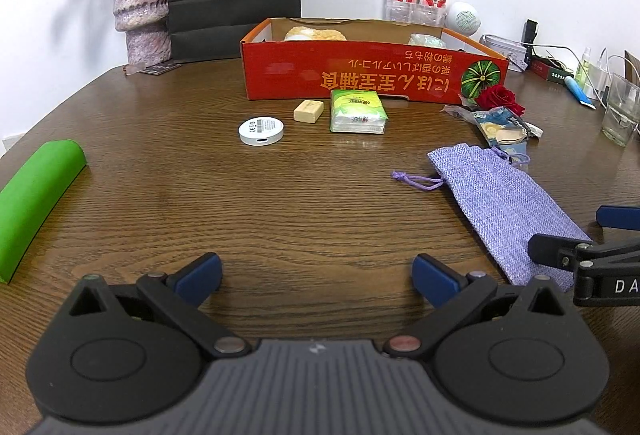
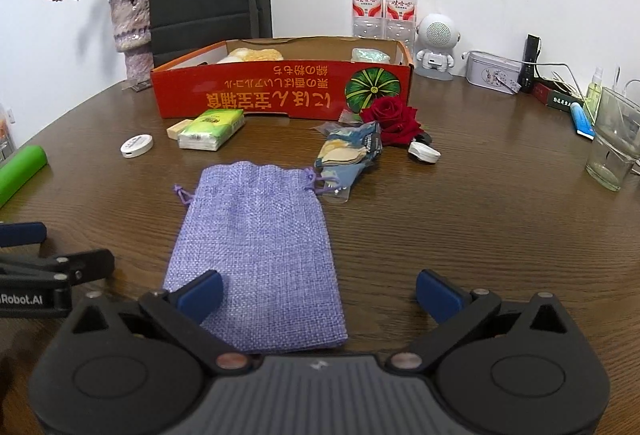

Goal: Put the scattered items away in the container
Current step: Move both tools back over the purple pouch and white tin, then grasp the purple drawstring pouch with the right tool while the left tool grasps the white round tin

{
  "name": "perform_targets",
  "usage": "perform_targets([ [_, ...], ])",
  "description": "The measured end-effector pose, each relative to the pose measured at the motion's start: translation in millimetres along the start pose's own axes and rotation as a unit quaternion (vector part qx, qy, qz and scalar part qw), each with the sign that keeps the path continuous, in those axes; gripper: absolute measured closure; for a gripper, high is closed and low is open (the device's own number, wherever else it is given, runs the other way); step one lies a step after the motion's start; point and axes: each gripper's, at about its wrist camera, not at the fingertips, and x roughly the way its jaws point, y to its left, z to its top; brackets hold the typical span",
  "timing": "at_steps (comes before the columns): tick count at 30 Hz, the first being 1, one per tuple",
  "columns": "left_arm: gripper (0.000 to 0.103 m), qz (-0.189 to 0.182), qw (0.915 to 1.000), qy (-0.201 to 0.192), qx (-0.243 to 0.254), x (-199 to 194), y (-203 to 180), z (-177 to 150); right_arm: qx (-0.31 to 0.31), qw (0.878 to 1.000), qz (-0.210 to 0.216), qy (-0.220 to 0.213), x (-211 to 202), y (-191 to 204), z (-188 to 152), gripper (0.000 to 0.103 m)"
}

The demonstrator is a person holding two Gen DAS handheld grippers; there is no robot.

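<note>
Wooden table (image 2: 480,235), flat lilac pouch (image 2: 256,247), red box (image 2: 280,91)

The cardboard box (image 2: 256,95) was red with orange lettering and a green striped pumpkin; before it lay a lilac woven drawstring pouch (image 2: 260,247), a green-and-white tissue pack (image 2: 212,129), and a crimson rose (image 2: 394,119).

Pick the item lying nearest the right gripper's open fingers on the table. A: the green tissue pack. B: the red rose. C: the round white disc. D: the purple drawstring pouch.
D: in the right wrist view the purple drawstring pouch reaches right up to the right gripper, while the disc, tissue pack and rose lie farther off by the red box.
</note>
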Motion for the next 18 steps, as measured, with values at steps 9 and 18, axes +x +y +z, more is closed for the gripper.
perform_targets([
  [9,0.000,0.000,1.0000,0.000,0.000,-0.1,-0.4,0.2,0.000,1.000,0.001,0.000,-0.4,-0.2,0.2,0.000],
  [18,0.000,0.003,0.9989,-0.046,0.010,3.4,24.6,33.0,-0.053,0.998,0.010,-0.016,-9.8,13.4,12.2,0.009],
])
